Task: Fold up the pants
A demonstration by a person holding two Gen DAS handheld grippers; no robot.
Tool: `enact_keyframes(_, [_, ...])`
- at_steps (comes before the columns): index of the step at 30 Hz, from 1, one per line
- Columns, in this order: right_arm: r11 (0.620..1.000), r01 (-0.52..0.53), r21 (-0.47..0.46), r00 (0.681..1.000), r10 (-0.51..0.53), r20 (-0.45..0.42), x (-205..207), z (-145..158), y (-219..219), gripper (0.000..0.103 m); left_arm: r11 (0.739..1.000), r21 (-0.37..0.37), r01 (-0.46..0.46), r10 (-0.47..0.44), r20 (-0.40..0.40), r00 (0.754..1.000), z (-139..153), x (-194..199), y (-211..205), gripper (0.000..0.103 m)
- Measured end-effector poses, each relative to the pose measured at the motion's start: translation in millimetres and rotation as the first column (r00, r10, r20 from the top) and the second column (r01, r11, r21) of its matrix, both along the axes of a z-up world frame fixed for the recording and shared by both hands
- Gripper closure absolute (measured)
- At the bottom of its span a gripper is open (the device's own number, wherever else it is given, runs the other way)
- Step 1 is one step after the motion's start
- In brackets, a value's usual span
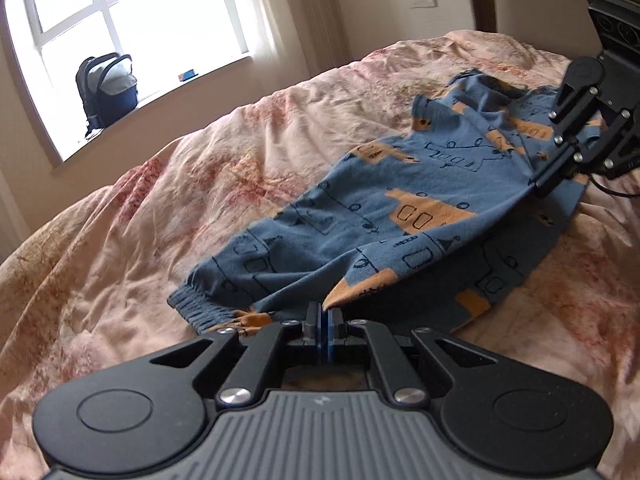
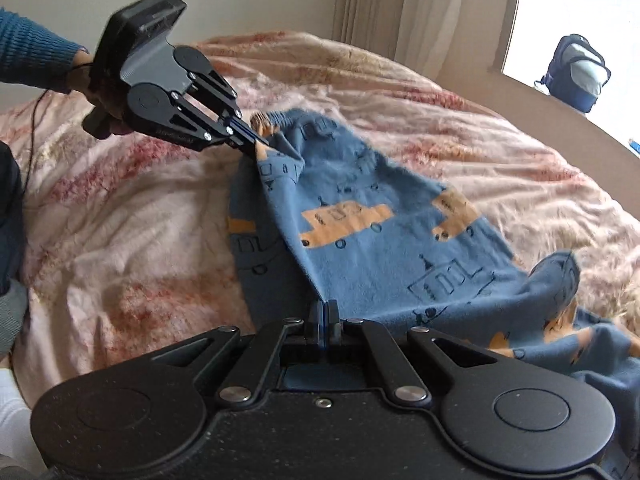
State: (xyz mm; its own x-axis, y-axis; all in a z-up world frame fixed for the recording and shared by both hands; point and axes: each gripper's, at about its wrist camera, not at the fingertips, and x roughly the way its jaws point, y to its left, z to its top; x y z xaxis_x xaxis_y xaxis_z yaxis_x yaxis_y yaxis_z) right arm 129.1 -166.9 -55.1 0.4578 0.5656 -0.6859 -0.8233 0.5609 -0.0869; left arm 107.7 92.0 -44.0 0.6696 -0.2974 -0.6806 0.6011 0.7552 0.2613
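Blue pants [image 1: 400,208] with orange vehicle prints lie on a pink bed cover [image 1: 200,160]. My left gripper [image 1: 323,312] is shut on the pants' edge near a ribbed cuff [image 1: 200,308]; it also shows in the right wrist view [image 2: 256,142], pinching the fabric by the cuff. My right gripper [image 2: 323,310] is shut on the pants [image 2: 380,248] at the other end; it shows in the left wrist view [image 1: 538,184], lifting the cloth slightly. The fabric stretches between both grippers, and part bunches at the right [image 2: 580,320].
The pink bed cover [image 2: 120,220] is wrinkled and spreads all round. A dark backpack [image 1: 106,88] stands on the window sill, also in the right wrist view [image 2: 576,72]. Curtains [image 2: 420,12] hang by the window. The person's sleeved arm [image 2: 32,52] is at the left.
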Motion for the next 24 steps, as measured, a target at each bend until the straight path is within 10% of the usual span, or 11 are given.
enact_keyframes(16, [0.995, -0.07, -0.074, 0.997, 0.067, -0.042, -7, -25, 11, 0.103, 0.997, 0.073, -0.001, 0.006, -0.06, 0.998, -25, -7, -4, 0.095])
enact_keyframes(18, [0.997, -0.056, -0.045, 0.997, 0.054, -0.052, -7, -29, 6, 0.098, 0.998, 0.061, -0.029, 0.033, -0.08, 0.996, -22, -6, -6, 0.078])
enact_keyframes(20, [1.0, -0.019, 0.021, 0.997, 0.021, -0.07, -7, -22, -9, 0.087, 0.998, 0.027, -0.055, 0.057, -0.1, 0.993, -15, -8, -7, 0.02])
enact_keyframes(24, [0.967, 0.188, 0.173, 0.982, -0.181, -0.058, -9, -3, -61, 0.037, 0.987, -0.088, -0.136, 0.134, -0.029, 0.991, 1, -13, -21, 0.0])
